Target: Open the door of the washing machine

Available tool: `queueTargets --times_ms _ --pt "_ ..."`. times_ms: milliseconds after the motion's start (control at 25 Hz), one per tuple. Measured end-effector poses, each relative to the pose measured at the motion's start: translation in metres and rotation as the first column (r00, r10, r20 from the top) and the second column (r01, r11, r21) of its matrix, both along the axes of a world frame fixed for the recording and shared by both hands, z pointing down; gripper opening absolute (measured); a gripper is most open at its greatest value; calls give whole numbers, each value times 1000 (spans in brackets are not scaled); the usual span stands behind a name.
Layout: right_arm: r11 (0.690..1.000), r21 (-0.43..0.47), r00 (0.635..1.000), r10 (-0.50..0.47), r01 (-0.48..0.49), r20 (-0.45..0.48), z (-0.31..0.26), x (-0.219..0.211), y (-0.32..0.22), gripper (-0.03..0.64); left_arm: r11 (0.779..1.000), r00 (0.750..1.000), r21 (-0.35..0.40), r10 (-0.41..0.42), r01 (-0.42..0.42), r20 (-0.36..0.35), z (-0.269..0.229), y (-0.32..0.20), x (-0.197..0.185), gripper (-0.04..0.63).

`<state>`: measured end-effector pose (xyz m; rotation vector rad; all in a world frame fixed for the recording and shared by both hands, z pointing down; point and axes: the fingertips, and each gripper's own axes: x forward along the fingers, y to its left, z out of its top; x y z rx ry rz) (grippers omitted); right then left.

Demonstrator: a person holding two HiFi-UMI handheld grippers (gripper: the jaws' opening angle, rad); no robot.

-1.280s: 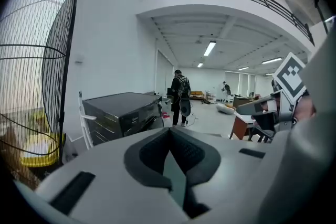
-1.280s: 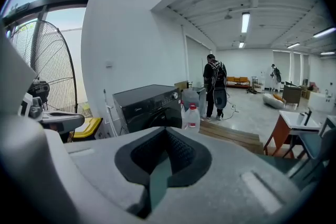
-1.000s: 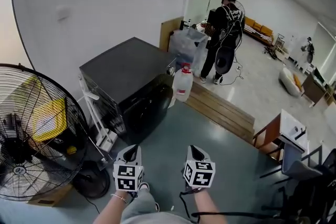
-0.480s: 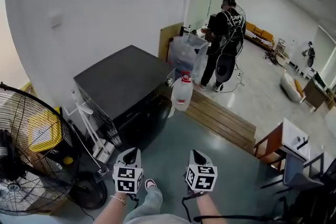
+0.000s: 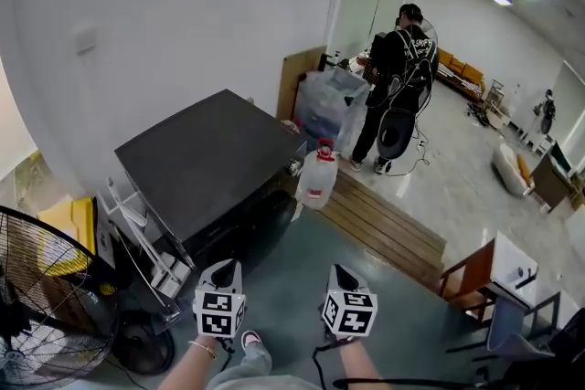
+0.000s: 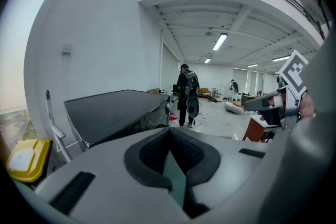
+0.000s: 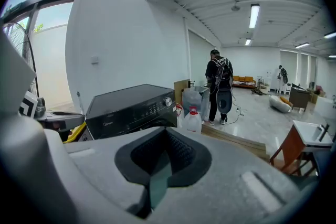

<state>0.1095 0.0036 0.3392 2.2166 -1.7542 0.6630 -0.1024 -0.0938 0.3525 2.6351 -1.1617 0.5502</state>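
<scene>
- Washing machine (image 5: 206, 162) stands on the floor against the white wall, black top up, dark front turned toward the two claws and well apart from both
- Left claw (image 5: 228, 269) sits low at the left of the head view, jaws pressed together, nothing in them; its own view agrees, with the machine's top beyond the tips
- Right claw (image 5: 339, 270) is level beside it, jaws together too and empty; its view looks onto the control panel and its knob (image 7: 168, 102)
- Water jug (image 5: 317, 175) with a red cap stands just beside the machine's far front corner, at the edge of the wooden boards (image 5: 388, 213)
- Big fan (image 5: 41, 315) is on the floor at lower left, with a white rack (image 5: 137, 233) between it and the machine
- Person (image 5: 398, 82) in black stands further back by a clear plastic bag (image 5: 327, 98)
</scene>
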Motion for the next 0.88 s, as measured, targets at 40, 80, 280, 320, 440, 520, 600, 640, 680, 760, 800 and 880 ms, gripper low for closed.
queueTargets --times_ms 40,80,280,320,440,520,600,640,680,760,800,880 --pt "1000 -2 1000 -2 2 0 1 5 -9 5 1000 1000 -6 -3 3 0 2 -8 3 5" --pt "1000 -3 1000 -4 4 -1 1 9 -18 5 1000 1000 -13 -6 6 -3 4 -16 7 5" --pt "1000 -9 1000 -11 11 -7 0 29 -59 5 999 1000 -30 -24 23 -12 9 -59 26 5" --pt "1000 -12 1000 -8 8 -5 1 33 -63 5 999 1000 -33 -26 26 -11 11 -64 28 5" --pt "1000 -24 1000 -8 9 7 10 44 -72 5 999 999 -36 -40 40 0 18 -77 35 5" --pt "999 -37 1000 -21 22 14 17 48 -79 5 997 998 -43 -58 58 6 23 -82 36 5" --pt "998 -45 999 -41 42 18 23 48 -88 5 996 997 -53 -76 77 14 30 -83 35 5" --pt "997 -47 998 -53 54 19 25 49 -93 5 995 996 -58 -86 87 17 33 -82 35 5" --pt "997 -48 998 -67 68 17 25 49 -98 5 993 995 -63 -99 99 18 35 -82 35 5" --pt "993 -53 995 -103 104 14 26 48 -108 5 989 992 -71 -128 129 13 35 -82 34 5" --pt "990 -59 992 -124 125 14 27 46 -111 5 987 989 -75 -145 145 13 36 -80 32 5" --pt "984 -74 986 -163 164 11 31 42 -115 5 980 983 -84 -182 182 14 40 -78 26 5"
